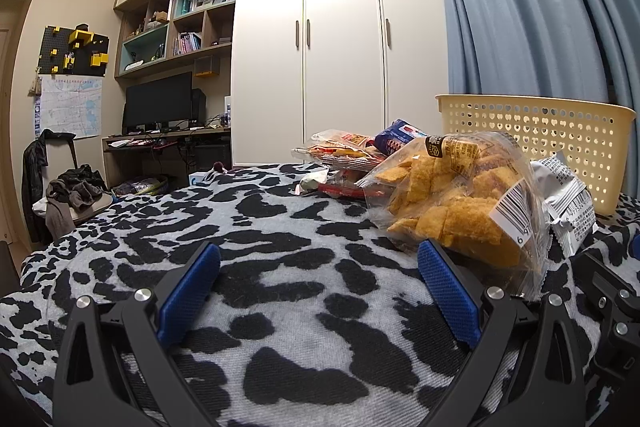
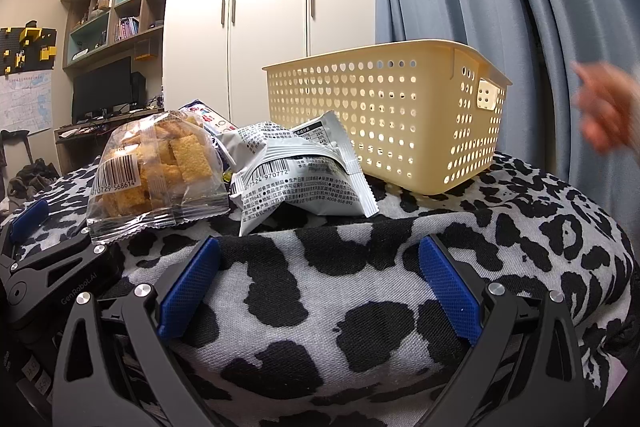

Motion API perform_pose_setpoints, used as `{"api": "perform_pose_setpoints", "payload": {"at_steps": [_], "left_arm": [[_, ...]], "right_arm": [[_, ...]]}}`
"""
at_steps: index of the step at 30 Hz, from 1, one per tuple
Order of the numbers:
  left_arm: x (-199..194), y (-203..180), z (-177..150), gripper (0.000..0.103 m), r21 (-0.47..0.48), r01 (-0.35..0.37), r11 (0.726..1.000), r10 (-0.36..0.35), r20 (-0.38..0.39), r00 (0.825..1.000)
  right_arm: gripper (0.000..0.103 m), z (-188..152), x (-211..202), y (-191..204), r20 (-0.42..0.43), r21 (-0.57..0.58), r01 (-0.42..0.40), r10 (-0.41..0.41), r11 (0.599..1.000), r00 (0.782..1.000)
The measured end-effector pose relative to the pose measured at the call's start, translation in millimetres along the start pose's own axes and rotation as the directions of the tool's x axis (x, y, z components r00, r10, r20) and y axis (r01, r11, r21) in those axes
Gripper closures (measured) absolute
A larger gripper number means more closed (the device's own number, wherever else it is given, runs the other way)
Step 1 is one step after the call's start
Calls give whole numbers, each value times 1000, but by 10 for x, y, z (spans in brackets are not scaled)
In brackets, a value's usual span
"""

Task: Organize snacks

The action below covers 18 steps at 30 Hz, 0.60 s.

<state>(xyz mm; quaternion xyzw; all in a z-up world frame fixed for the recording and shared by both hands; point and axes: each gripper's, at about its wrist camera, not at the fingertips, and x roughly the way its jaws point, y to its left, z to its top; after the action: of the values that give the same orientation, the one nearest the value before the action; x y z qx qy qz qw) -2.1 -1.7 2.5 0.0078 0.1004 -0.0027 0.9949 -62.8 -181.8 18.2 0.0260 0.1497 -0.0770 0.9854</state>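
A clear bag of orange crackers [image 1: 452, 203] [image 2: 160, 171] lies on the black-and-white spotted blanket [image 1: 280, 267], with a silver snack packet [image 1: 568, 199] [image 2: 304, 171] to its right. Behind them sit a blue packet [image 1: 396, 139] and flat red-and-clear packets [image 1: 340, 151]. A cream perforated basket [image 1: 560, 139] [image 2: 392, 115] stands at the back right. My left gripper [image 1: 320, 275] is open just left of the cracker bag, nothing between its fingers. My right gripper [image 2: 320, 271] is open just in front of the silver packet. The left gripper's body [image 2: 36, 267] shows at the left edge.
A blurred hand [image 2: 604, 107] hovers right of the basket. Blue curtains [image 1: 540, 7] hang behind it. White wardrobes [image 1: 340, 47], a desk with a monitor [image 1: 160, 103] and a chair piled with clothes [image 1: 68, 191] stand beyond the bed's far edge.
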Motion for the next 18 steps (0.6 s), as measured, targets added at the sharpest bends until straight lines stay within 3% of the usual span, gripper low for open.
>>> {"api": "perform_pose_setpoints", "payload": {"at_steps": [18], "left_arm": [[-8,3,-28,5,0,0,1000,0,5,1000]], "right_arm": [[2,15,23,6,-2,0,2,-2,1000,1000]]}}
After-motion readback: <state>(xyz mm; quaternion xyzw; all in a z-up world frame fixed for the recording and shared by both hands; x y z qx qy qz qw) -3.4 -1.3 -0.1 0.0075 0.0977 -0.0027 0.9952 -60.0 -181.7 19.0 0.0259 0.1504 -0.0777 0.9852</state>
